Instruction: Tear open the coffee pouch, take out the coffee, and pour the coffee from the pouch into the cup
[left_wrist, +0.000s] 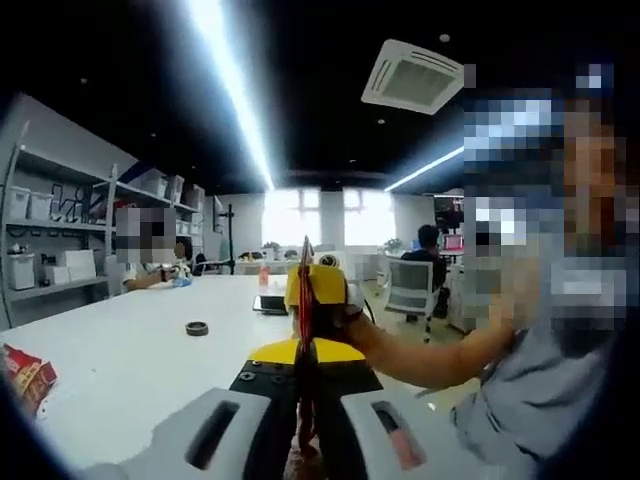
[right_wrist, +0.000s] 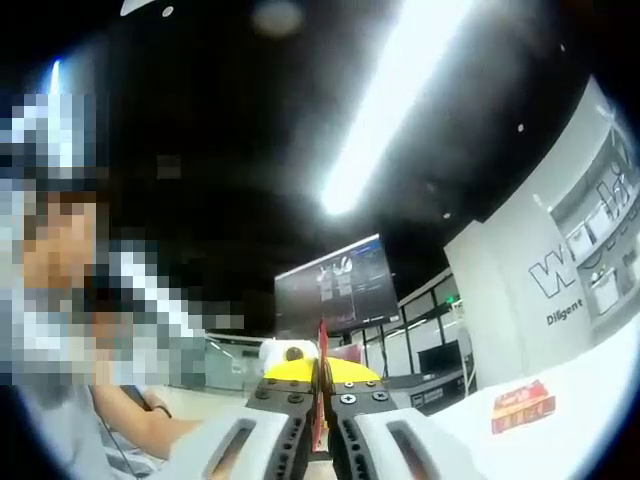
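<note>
The red coffee pouch (left_wrist: 305, 262) stands edge-on between both grippers, held up in the air above the white table (left_wrist: 130, 360). My left gripper (left_wrist: 305, 365) is shut on its near edge. In the same view the right gripper (left_wrist: 320, 290), yellow-tipped and held by a person's hand, faces me and clamps the far side. In the right gripper view the pouch (right_wrist: 322, 340) shows as a thin red strip rising from my right gripper (right_wrist: 322, 388), which is shut on it. The left gripper (right_wrist: 290, 353) sits just behind it.
A small black ring (left_wrist: 197, 328) lies on the table. A red packet (left_wrist: 25, 375) sits at the table's left edge, and shows as a red packet (right_wrist: 522, 405) in the right gripper view. People sit at the table's far end; a person's arm (left_wrist: 430, 355) reaches in from the right.
</note>
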